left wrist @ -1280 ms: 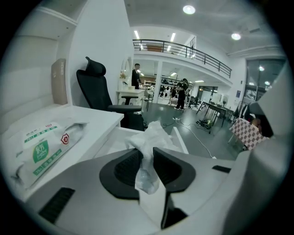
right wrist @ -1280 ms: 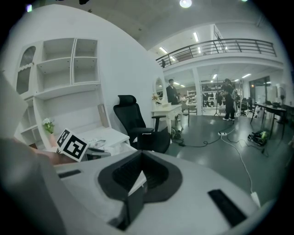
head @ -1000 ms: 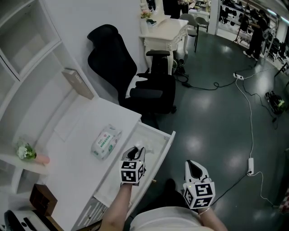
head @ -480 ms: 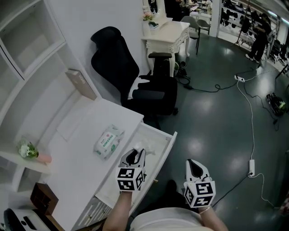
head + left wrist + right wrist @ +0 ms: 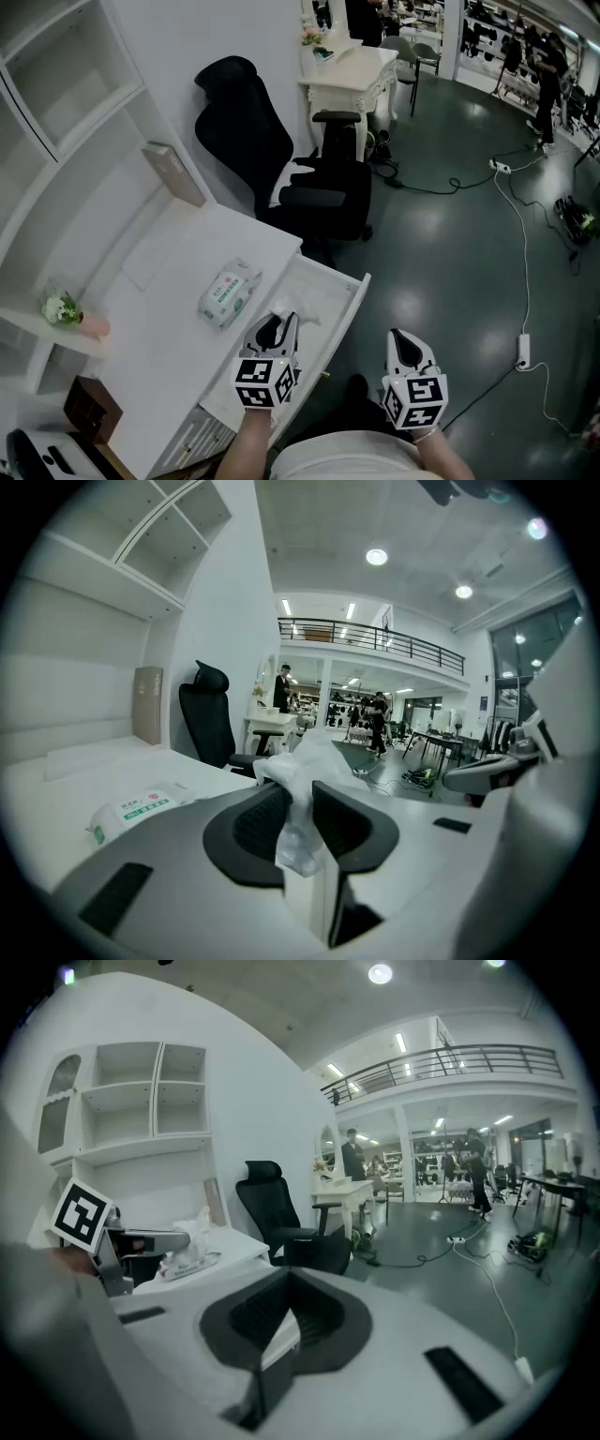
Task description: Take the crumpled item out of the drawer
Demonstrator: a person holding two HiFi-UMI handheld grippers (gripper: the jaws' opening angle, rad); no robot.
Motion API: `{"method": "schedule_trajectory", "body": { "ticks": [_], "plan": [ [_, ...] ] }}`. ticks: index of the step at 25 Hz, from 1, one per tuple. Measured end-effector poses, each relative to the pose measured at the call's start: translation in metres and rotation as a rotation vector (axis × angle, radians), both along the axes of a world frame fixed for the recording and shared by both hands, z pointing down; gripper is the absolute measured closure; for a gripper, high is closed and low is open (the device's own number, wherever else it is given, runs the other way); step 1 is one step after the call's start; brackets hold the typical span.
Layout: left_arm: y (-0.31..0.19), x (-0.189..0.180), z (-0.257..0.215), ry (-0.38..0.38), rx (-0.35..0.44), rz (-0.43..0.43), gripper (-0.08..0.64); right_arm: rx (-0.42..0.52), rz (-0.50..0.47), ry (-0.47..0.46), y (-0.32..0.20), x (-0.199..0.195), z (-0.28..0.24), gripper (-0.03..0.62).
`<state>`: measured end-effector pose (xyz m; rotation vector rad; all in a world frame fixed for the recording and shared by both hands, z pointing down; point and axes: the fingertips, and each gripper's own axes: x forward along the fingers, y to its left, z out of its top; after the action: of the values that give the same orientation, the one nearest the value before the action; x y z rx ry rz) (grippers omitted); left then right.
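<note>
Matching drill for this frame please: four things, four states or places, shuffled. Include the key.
Things:
1. crumpled item
2. wipes pack
3. drawer
4. right gripper

States or places:
A. pulled open
B. lies on the desk top
C. nothing between its jaws
D. pinched by the left gripper

Pairs: 1-D, 2-B, 3-A, 4-C

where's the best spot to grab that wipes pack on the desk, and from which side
Probably pinch the wipes pack across its short width at mid-length, coming from straight above: it lies flat on the desk, so its long edges are exposed.
</note>
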<state>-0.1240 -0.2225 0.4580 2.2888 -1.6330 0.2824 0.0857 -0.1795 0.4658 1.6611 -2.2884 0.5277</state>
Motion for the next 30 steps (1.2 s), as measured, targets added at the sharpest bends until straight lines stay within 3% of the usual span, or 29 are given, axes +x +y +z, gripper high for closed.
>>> {"method": "schedule_trajectory", "body": {
  "ticks": [30],
  "plan": [
    [0.009, -0.011, -0.012, -0.002, 0.030, -0.012, 0.472, 0.012, -0.030, 0.000, -0.001, -0.010, -0.004, 0.591]
  ]
}}
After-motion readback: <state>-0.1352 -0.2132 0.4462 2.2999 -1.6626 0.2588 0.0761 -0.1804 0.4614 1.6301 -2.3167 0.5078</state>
